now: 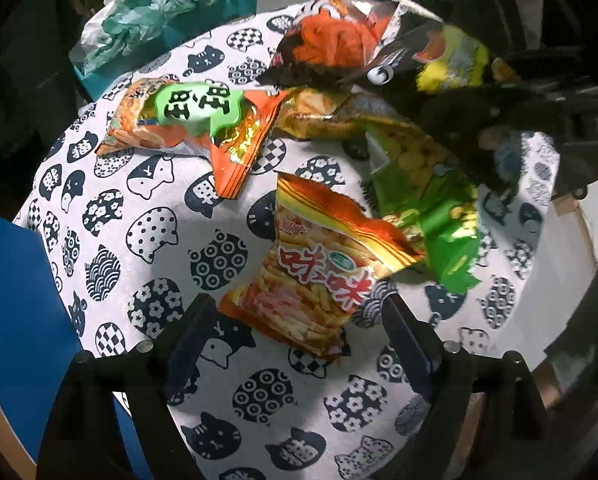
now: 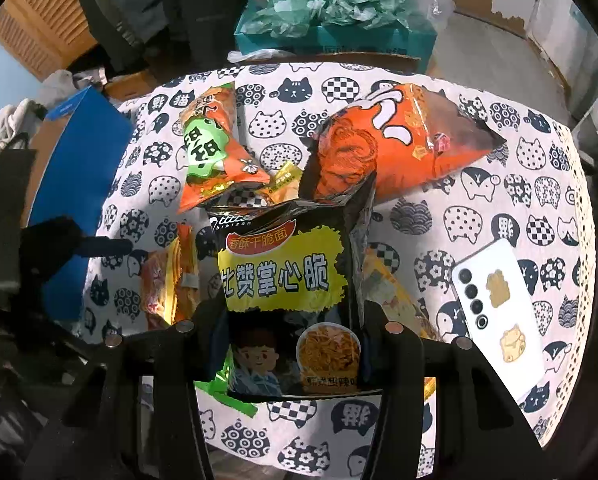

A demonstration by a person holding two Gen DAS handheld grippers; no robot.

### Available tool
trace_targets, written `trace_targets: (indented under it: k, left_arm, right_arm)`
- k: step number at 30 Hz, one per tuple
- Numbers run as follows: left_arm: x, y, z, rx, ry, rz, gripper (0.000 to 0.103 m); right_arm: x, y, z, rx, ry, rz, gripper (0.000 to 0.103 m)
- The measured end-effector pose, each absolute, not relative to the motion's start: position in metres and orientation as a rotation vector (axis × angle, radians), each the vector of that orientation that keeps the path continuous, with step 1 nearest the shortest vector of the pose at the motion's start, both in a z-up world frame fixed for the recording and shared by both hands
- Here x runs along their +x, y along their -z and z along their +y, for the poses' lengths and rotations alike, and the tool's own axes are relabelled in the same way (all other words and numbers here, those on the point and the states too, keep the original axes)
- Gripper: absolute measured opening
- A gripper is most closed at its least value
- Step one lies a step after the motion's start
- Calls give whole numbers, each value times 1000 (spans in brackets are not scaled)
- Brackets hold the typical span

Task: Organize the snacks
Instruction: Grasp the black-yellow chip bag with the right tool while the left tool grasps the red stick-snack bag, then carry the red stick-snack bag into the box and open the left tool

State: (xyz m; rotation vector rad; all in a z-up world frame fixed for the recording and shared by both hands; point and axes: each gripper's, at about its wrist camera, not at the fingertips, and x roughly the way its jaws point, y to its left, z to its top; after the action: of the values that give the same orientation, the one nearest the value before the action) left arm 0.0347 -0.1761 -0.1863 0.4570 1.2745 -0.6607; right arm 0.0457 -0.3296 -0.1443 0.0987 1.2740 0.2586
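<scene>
- Right gripper [image 2: 289, 344], at the bottom centre of the right wrist view, is clamped on a black and yellow noodle-snack bag [image 2: 287, 280]; both fingers press the bag's sides and the bag stands upright between them, above the cat-print tablecloth [image 2: 479, 152].
- Left gripper [image 1: 299, 332], at the bottom of the left wrist view, has its jaws spread wide with nothing between the pads; it hovers over a red and yellow stick-snack bag [image 1: 319, 276] lying flat in the lower centre of that frame.
- Just right of that bag, touching it, lies a green bag [image 1: 431, 208].
- An orange bag with a green label [image 1: 187, 124] sits in the upper left of the left view, and a large orange bag [image 1: 331, 36] at the top centre.
- On the right side of the right view a white phone [image 2: 499, 316] rests face down on the cloth, well apart from the bags.
- Beyond the table's far edge stands a teal box [image 2: 331, 32] stuffed with green plastic.
</scene>
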Motion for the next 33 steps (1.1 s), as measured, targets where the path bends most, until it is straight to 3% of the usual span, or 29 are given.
trace_targets:
  k: [10, 11, 15, 21, 33]
  left_arm:
    - [45, 197, -182, 404, 625, 1284, 86]
    - [45, 197, -183, 405, 628, 1280, 84]
    - [44, 202, -187, 412, 634, 1296, 55]
    - [40, 197, -182, 416, 603, 1253, 43]
    - [33, 146, -155, 358, 488, 1122, 42]
  right_arm:
    - [39, 155, -331, 99, -261, 1291, 50]
    - [39, 156, -332, 101, -259, 1292, 50]
    - [39, 158, -333, 106, -256, 1292, 50]
    - [39, 153, -333, 106, -255, 1280, 50]
    - [39, 128, -325, 96, -266, 1220, 50]
